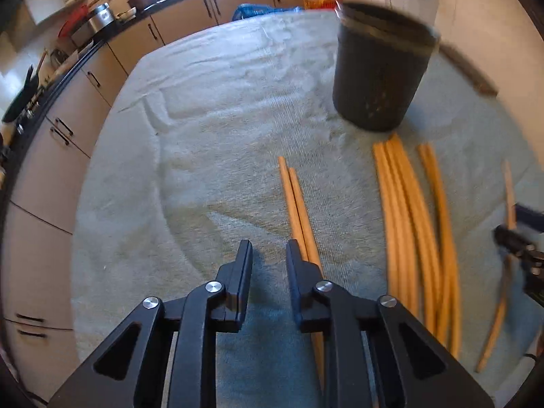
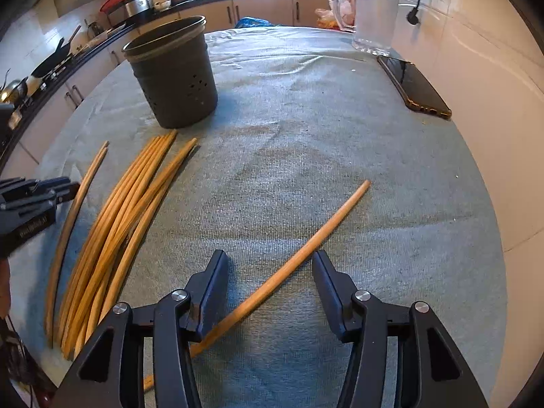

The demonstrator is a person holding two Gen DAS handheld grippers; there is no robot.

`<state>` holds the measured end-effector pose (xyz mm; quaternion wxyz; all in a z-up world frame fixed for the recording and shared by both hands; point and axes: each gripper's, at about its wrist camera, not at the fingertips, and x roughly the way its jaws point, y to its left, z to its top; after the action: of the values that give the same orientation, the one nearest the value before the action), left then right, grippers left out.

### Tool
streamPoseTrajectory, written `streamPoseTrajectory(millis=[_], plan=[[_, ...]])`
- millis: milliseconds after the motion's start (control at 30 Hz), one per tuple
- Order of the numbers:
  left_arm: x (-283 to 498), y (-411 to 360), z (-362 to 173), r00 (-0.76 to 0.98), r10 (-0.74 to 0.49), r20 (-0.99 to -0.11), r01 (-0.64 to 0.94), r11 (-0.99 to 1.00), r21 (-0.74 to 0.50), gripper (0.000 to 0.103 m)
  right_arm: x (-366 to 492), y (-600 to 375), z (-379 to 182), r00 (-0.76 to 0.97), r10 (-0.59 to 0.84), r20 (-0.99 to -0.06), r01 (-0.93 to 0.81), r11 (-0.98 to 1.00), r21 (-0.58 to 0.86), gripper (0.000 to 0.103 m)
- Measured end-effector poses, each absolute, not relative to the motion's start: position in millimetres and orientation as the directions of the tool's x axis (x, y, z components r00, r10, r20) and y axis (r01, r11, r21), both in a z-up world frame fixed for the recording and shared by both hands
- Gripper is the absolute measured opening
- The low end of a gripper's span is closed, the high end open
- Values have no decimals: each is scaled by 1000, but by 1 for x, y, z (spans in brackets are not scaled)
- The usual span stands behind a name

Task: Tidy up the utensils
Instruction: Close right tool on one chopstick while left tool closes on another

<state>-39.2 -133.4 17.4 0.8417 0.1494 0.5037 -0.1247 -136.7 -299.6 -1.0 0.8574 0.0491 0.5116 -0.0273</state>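
Note:
A dark grey perforated utensil holder [image 1: 380, 68] stands upright on the grey-green cloth; it also shows in the right wrist view [image 2: 173, 74]. Several wooden chopsticks [image 1: 411, 231] lie in a bundle in front of it, also seen from the right wrist [image 2: 115, 224]. A pair of chopsticks [image 1: 299, 210] lies just right of my left gripper [image 1: 269, 248], which is open and empty; its right finger overlaps them. My right gripper [image 2: 270, 258] is open over a single chopstick [image 2: 306, 241] lying diagonally between its fingers. The left gripper also appears in the right wrist view [image 2: 40, 193].
A black phone [image 2: 413, 83] lies at the cloth's right side near the tiled wall. A clear plastic jug [image 2: 372, 17] stands at the back right. Kitchen counters with pots and cabinets run along the left and back. The cloth [image 1: 210, 108] covers the whole table.

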Motion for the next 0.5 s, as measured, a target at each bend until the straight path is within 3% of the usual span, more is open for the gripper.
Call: streamPoseTrajectory(millis=[33, 133, 200, 333, 500], plan=[[-44, -129, 23, 478, -68, -876, 363, 923, 126, 24, -137, -304, -1, 470, 1, -883, 83, 995, 46, 52], [-56, -122, 35, 504, -98, -858, 374, 920, 115, 41, -139, -318, 1, 445, -15, -895, 55, 998, 10, 30], [-63, -121, 41, 487, -171, -856, 405, 913, 48, 41, -140, -328, 2, 428, -20, -904, 56, 998, 4, 16], [-62, -136, 39, 424, -274, -863, 476, 878, -45, 41, -139, -329, 2, 434, -44, -900, 63, 998, -18, 13], [-60, -165, 28, 380, -266, -886, 507, 861, -41, 41, -140, -327, 1, 451, -68, -890, 70, 997, -41, 13]])
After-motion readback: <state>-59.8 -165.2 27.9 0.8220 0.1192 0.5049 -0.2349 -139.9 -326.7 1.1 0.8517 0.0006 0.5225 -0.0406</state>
